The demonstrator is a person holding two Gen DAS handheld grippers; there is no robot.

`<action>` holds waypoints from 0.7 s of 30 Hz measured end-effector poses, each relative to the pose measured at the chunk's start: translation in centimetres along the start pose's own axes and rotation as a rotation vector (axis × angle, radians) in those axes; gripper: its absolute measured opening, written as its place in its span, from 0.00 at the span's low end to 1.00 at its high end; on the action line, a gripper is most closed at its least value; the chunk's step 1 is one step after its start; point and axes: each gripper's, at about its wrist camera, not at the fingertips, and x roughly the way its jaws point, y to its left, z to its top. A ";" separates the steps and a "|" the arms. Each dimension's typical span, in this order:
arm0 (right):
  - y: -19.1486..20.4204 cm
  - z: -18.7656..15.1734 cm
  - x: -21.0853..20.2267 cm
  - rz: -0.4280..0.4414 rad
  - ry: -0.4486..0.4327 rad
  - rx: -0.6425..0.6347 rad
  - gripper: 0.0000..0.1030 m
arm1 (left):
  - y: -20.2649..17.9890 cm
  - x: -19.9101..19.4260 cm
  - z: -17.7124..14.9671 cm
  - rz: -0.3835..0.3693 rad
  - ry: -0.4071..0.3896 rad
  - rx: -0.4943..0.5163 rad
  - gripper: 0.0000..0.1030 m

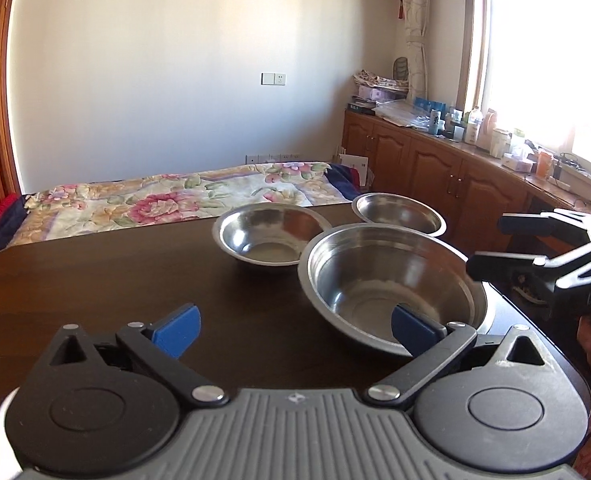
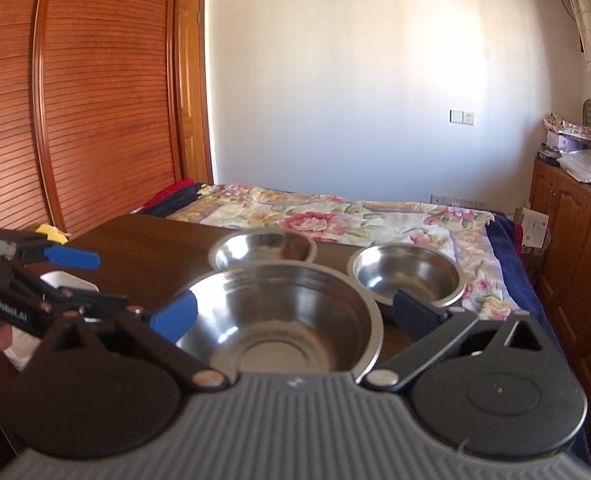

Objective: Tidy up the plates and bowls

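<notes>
Both tools are held with fingers spread wide and nothing between them: the left gripper [image 1: 295, 330] low over the dark table [image 1: 95, 280], the right gripper [image 2: 293, 312] just behind the large steel bowl [image 2: 279, 316]. That bowl sits near the table's right edge, so a nudge could be enough to tip it off. Its rim appears to touch the middle bowl [image 1: 269, 234], so clatter or sliding is risked. The small bowl [image 1: 399, 212] overhangs the far corner. All three are seen empty.

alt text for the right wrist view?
Three empty steel bowls sit on a dark table: a large bowl nearest, between the open right claw, two smaller bowls behind. The left claw, also open, is at the left.
</notes>
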 end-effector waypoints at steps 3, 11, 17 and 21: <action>-0.7 -0.4 0.4 0.006 0.008 0.013 1.00 | -0.4 0.7 0.1 0.002 0.003 0.004 1.00; -2.5 -1.3 1.3 0.016 0.024 0.049 1.00 | -0.9 2.6 0.4 -0.005 0.023 -0.010 0.99; -3.4 -1.7 2.3 0.024 0.042 0.058 1.00 | -1.0 3.7 0.2 -0.002 0.036 -0.011 0.98; -3.7 -1.8 2.6 0.030 0.046 0.072 1.00 | -0.9 4.2 0.3 -0.011 0.048 -0.022 0.97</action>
